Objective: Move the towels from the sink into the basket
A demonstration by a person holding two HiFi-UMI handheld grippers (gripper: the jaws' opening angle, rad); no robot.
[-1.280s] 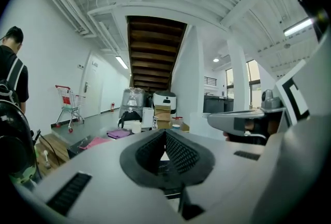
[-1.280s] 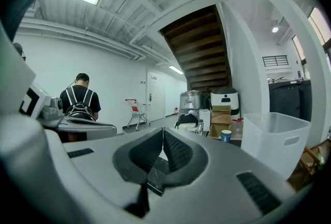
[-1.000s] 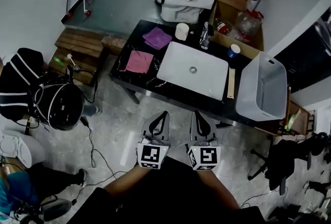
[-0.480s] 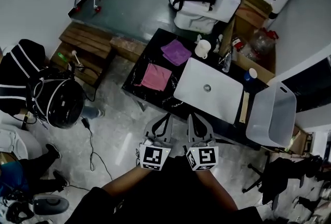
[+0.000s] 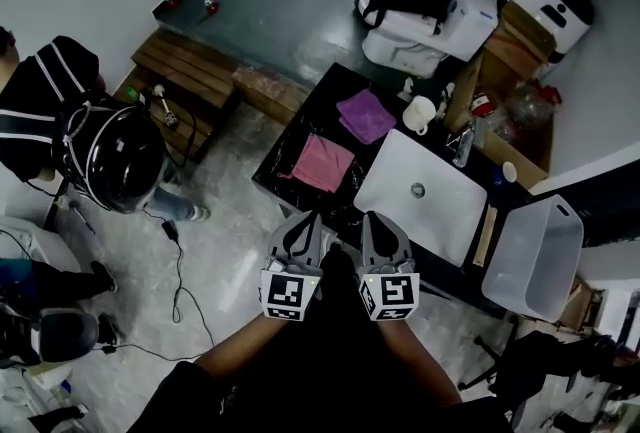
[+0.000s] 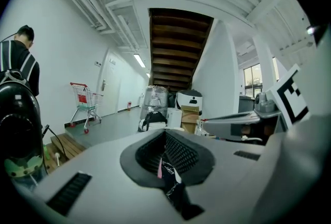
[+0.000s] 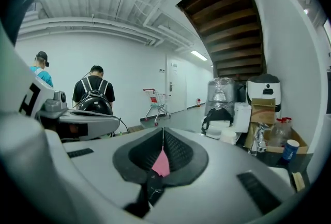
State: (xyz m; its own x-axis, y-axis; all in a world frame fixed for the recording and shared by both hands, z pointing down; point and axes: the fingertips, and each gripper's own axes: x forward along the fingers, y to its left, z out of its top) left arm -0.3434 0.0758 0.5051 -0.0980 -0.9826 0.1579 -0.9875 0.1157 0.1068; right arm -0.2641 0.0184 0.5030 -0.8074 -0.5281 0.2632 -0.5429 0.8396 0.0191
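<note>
Pink towel (image 5: 322, 162) and purple towel (image 5: 366, 114) lie flat on the black tabletop (image 5: 305, 116), just left of the white sink (image 5: 445, 221). Only the head view shows the basket (image 5: 535, 256), at the sink's far side. Left gripper (image 5: 305, 224) and right gripper (image 5: 377, 224) hover side by side near the tabletop edge, jaws clenched, holding nothing. The right gripper view shows only a pink sliver past its jaws.

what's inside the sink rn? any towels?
Only the drain shows in the white sink; no towels. The pink towel and purple towel lie on the black counter left of it. The right tool covers a bit of its near edge.
</note>
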